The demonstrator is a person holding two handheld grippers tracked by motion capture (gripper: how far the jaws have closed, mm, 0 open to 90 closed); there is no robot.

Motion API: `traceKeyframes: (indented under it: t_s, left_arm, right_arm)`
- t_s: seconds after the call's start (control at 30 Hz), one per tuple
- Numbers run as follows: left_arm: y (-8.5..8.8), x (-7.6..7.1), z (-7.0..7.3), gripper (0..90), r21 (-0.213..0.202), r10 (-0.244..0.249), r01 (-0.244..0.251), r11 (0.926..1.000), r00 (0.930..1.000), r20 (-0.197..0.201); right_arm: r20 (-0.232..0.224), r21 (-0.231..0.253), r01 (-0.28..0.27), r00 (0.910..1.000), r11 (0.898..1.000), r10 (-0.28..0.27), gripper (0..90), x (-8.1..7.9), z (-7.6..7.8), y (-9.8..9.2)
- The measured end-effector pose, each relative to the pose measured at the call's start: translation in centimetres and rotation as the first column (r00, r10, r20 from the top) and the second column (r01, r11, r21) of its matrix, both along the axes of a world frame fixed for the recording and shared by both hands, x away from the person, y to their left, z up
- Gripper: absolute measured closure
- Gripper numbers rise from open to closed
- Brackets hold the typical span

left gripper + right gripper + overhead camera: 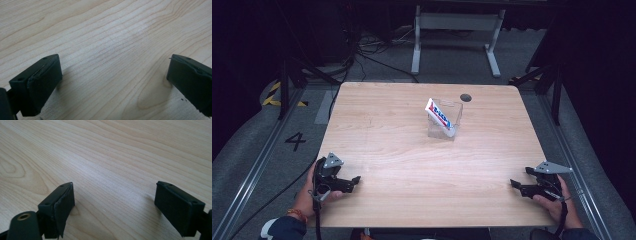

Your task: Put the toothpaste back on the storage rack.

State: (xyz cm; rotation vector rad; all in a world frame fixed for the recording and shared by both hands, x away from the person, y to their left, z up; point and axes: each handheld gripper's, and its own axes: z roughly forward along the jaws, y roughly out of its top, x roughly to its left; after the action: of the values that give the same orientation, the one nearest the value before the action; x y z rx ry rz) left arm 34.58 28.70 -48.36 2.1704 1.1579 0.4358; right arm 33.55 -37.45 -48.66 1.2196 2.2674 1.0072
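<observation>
Both black hand-held grippers sit low near the front edge of the light wooden table (387, 145). Left gripper (354, 181) is in a hand at the near left corner, and its jaws stand wide apart with nothing between them. Right gripper (515, 186) is in the other hand at the near right corner, and its jaws are wide apart too, holding nothing. From the high view, a red, white and blue toothpaste tube (440, 118) leans tilted inside a clear square plastic box (453, 111) near the far middle of the table, well apart from both grippers. A small dark round hole (465, 97) sits in the table top just behind the box. From the left gripper view (113, 75) and the right gripper view (113, 197), bare wood grain lies between the black jaws, close up.
</observation>
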Motion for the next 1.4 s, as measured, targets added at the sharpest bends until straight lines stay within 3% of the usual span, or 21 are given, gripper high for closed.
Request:
traceKeyframes:
  t_s: [0.23, 1.4]
  left_arm:
    - [-0.09, 0.04, 0.03, 0.2, 0.008, 0.011, -0.011, 0.9999, 0.9999, 0.001]
    - [-0.49, -0.03, 0.05, 0.1, 0.001, 0.058, -0.058, 0.9983, 0.9983, -0.009]
  right_arm:
    - [-0.003, -0.001, 0.022, 0.9998, 1.000, -0.022, 15.4, 0.11, -0.02, 0.27]
    - [-0.002, -0.002, 0.025, 0.9997, 1.000, -0.025, 15.0, 0.10, -0.03, 0.29]
